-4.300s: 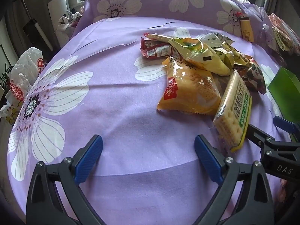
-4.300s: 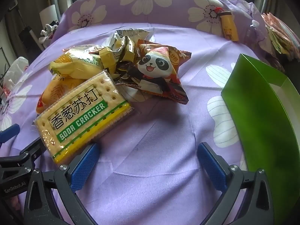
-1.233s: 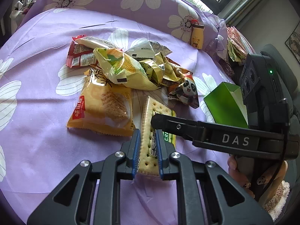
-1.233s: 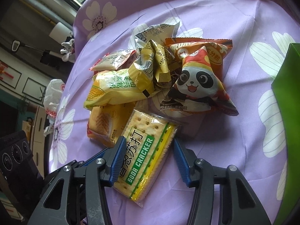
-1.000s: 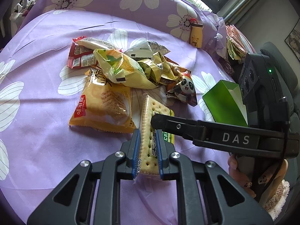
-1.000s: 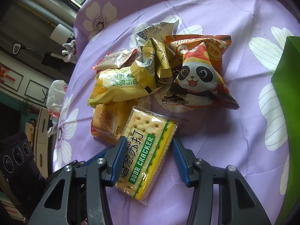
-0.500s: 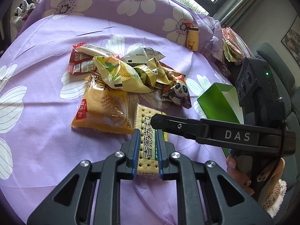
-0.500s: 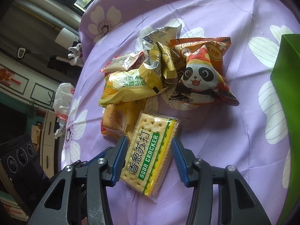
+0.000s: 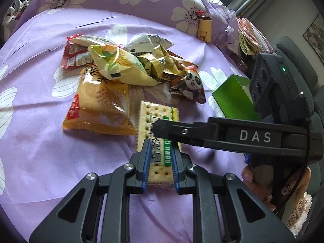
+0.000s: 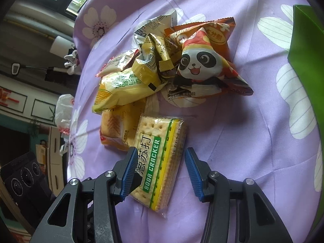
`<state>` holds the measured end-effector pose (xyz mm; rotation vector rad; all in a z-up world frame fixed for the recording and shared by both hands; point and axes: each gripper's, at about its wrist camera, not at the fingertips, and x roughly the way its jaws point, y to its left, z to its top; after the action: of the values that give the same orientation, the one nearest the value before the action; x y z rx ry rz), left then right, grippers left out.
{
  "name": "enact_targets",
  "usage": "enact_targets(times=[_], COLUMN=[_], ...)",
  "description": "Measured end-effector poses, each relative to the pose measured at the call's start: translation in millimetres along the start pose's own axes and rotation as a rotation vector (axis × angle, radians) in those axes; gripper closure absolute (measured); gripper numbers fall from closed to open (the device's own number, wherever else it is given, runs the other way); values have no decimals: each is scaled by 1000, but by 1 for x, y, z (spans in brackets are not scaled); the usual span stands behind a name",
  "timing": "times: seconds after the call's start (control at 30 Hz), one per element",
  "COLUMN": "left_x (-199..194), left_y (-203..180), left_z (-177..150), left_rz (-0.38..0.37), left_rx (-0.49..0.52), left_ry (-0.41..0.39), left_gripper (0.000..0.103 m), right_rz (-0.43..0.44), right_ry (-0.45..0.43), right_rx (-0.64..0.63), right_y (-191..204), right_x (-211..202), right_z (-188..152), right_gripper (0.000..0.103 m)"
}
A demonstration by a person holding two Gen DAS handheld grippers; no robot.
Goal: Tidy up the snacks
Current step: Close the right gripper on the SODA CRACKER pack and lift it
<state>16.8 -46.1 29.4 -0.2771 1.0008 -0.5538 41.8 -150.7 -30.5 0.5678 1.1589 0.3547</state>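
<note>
Early in the job, by the look of it. No snack seen in the green box [image 9: 232, 99] at the right, though most of its inside hidden from both views. Everything else loose on the purple cloth [image 9: 40, 162].

Cracker pack [image 10: 156, 137] nearest, face up, just in front of the heap and well left of the box. Apparently the first item in hand, not yet carried anywhere.

Left gripper [image 9: 159, 166]: jaws almost together, pinching the near end of the pack, as far as the left view shows. Right gripper [image 10: 160, 172]: jaws apart, straddling the same pack. Left pad against the pack's left edge, right pad clear of its right edge, so no grip there yet.

Behind the pack, untouched and piled together: orange bag [image 9: 97, 105] touching the pack's left side, yellow bag [image 10: 121, 87] lying over it, crumpled gold wrappers [image 10: 154, 60] in the middle, panda bag [image 10: 200, 60] on the right, red packet [image 9: 75, 56] at the far left.

Left to do, judging from this: settle a firm hold on the pack, carry it right to the box, then work through the heap one bag at a time. Nearly the whole task ahead.
</note>
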Motion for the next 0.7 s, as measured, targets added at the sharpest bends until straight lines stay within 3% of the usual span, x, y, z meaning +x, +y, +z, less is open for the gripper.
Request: enact_targets(times=[0.23, 0.4, 0.47, 0.53, 0.6, 0.7], left_x=[10, 0, -4, -6, -3, 8], left_y=[-19, -13, -5, 0, 6, 12], left_z=[-3, 1, 2, 2, 3, 3], left_rz=[-71, 45, 74, 137, 170, 161], left_rx=[42, 42, 27, 35, 30, 21], left_ry=[26, 9, 5, -8, -4, 32], left_gripper=[87, 84, 76, 53, 48, 44], right_rz=[12, 40, 47, 51, 53, 41], right_ry=[16, 30, 30, 31, 31, 31], right_rx=[-24, -14, 3, 18, 23, 15], right_y=[8, 8, 6, 4, 3, 5], right_x=[4, 6, 6, 6, 6, 6], right_z=[-3, -2, -1, 1, 0, -1], right_gripper=[52, 52, 52, 52, 52, 52])
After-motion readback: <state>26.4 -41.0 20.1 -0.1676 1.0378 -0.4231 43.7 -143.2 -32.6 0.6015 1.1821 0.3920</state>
